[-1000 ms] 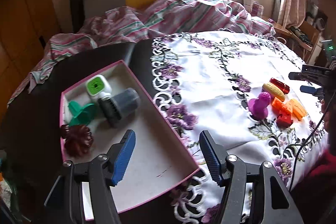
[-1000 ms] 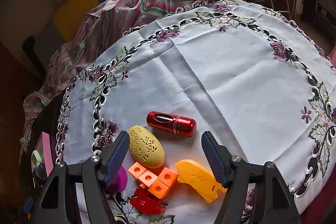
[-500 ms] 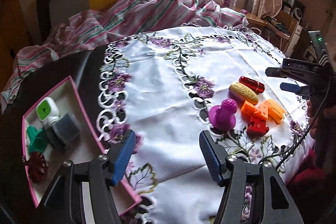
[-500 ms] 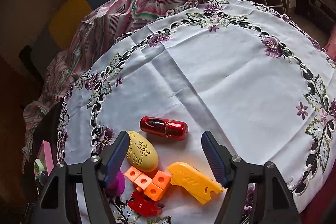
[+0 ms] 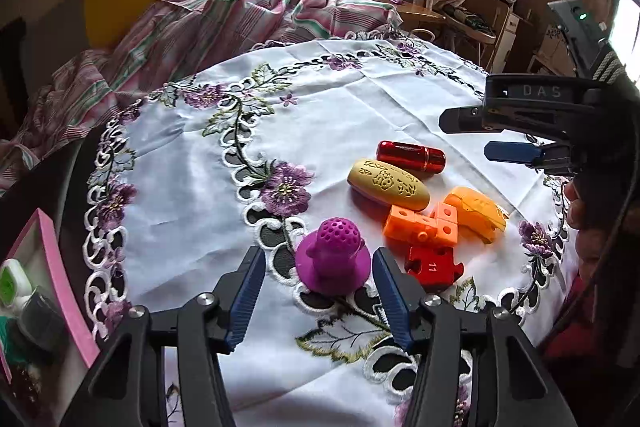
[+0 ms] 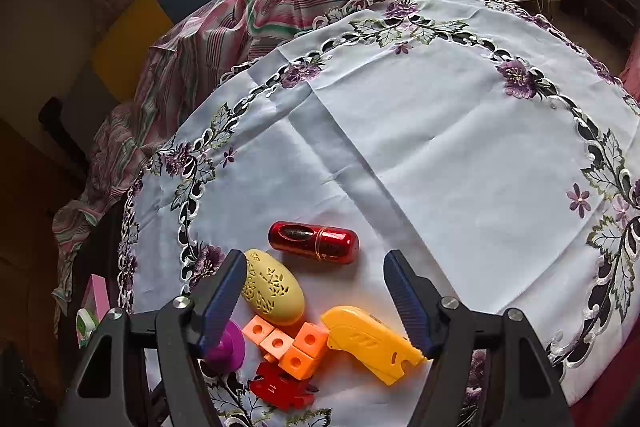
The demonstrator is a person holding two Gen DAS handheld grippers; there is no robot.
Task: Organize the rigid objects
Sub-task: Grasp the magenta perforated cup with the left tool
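"DAS" reads on the right gripper (image 5: 472, 135); "11" marks the one red puzzle piece (image 5: 434, 265). Both grippers gape, released; the left gripper (image 5: 320, 291) flanks one purple stopper (image 5: 332, 255) on the desk (image 5: 360, 107).

Both grippers, left gripper (image 5: 318, 301) and right gripper (image 6: 314, 303), share black angular frames, silver screws and ribbed blue fingers (image 5: 245, 301). At three o'clock, white "DAS" lettering, a black cable, bare skin.
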